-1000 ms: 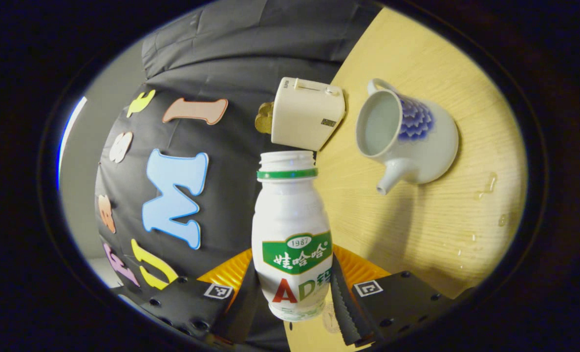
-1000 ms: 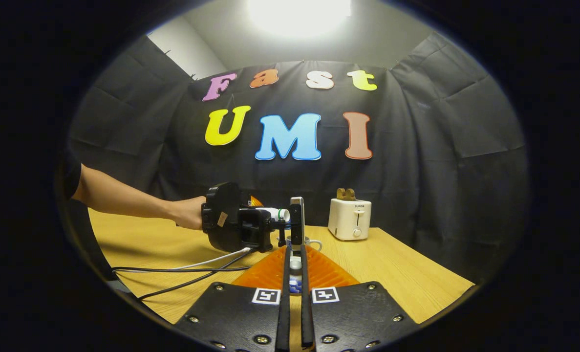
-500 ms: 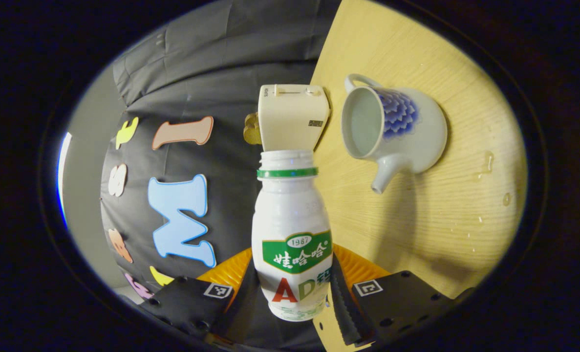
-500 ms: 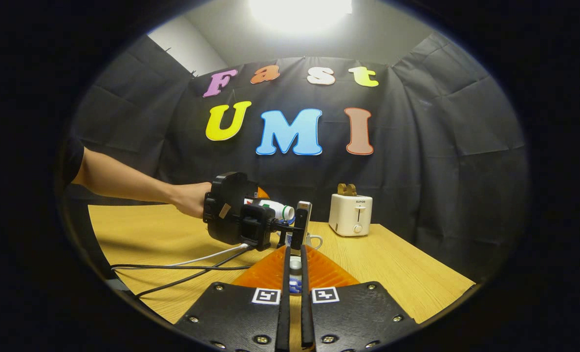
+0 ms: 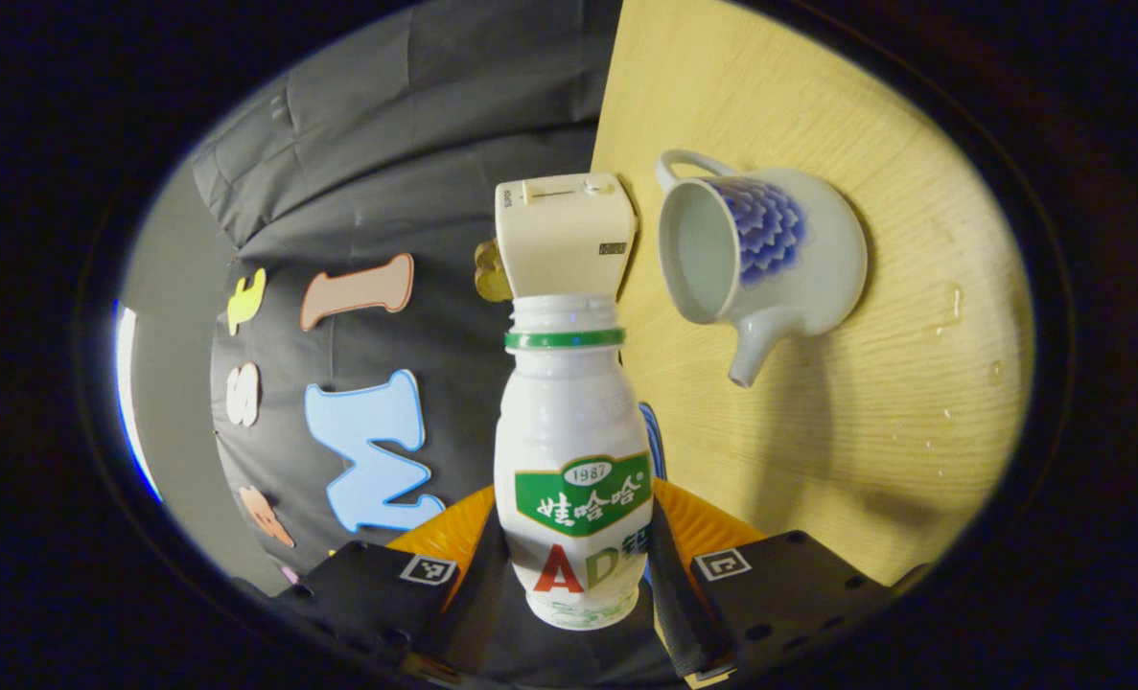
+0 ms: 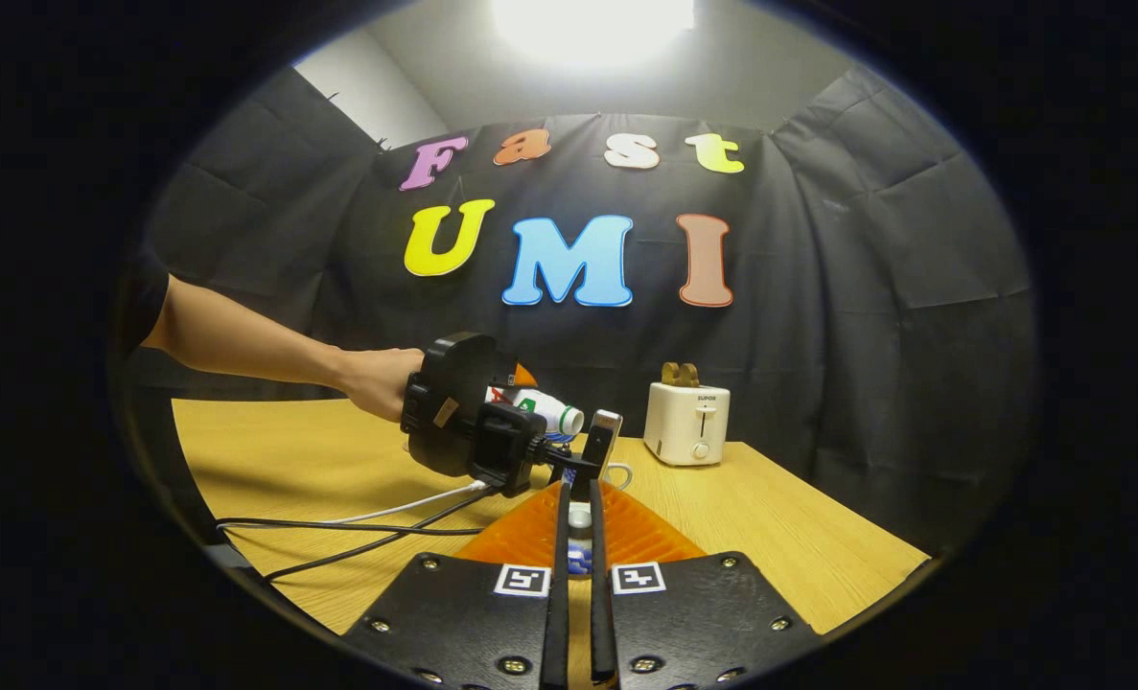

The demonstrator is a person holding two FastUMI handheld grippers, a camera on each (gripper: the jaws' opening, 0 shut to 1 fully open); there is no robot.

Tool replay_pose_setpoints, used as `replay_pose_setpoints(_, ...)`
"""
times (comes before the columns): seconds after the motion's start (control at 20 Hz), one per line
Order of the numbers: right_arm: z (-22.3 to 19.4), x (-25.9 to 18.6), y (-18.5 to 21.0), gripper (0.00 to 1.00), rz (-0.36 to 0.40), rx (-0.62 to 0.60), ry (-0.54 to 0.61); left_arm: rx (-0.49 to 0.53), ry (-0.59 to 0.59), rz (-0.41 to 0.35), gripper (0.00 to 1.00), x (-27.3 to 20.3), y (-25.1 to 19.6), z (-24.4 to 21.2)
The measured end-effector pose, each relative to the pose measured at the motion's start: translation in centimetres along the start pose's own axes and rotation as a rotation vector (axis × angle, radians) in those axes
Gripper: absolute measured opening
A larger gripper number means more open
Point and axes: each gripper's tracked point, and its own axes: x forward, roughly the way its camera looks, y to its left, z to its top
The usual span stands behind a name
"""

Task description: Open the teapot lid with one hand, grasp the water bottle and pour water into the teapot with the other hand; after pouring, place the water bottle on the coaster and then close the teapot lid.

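White bottle (image 5: 571, 450), uncapped, is clamped in the left gripper (image 5: 573, 575).
Open lidless teapot (image 5: 760, 254) is seen in the left gripper view; the right gripper (image 6: 578, 556) is pinched on a small knob (image 6: 579, 518).

l gripper (image 5: 578, 575) clamped, rolled sideways; r gripper (image 6: 578, 565) fingers nearly together, level.

White teapot (image 5: 779, 254) with blue petals (bottle (image 5: 570, 450) white, green-banded).

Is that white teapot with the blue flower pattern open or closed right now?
Open. In the left gripper view the white teapot with the blue flower pattern shows a bare round mouth with the pale inside visible and no lid on it.
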Motion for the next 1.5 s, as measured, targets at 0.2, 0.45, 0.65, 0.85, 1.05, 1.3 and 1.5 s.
replay_pose_setpoints(0.2,-0.1,0.0,0.0,0.09,0.001,0.0,0.004,0.02,-0.001,-0.001,0.8,0.0,0.2,0.0)
replay_pose_setpoints(0.45,-0.1,0.0,0.1,0.09,0.003,0.0,0.003,0.053,-0.001,0.01,0.8,0.0,0.2,-0.2)
replay_pose_setpoints(0.65,0.0,-0.1,0.3,0.09,0.009,0.012,-0.001,0.079,-0.003,0.02,0.8,-0.1,0.4,0.0)
replay_pose_setpoints(0.85,0.3,-0.2,0.3,0.09,0.007,0.02,-0.013,0.101,-0.003,0.033,0.8,-0.2,0.3,0.4)
replay_pose_setpoints(1.05,0.4,-0.3,0.3,0.09,0.012,0.019,-0.015,0.145,-0.006,0.05,0.8,-0.3,0.6,0.9)
replay_pose_setpoints(1.3,0.7,-0.4,0.2,0.09,0.007,0.019,-0.023,0.174,-0.009,0.054,0.8,-0.3,0.4,1.0)
replay_pose_setpoints(1.5,0.8,-0.5,0.1,0.09,0.005,0.017,-0.027,0.188,-0.006,0.059,0.8,-0.5,0.3,1.0)
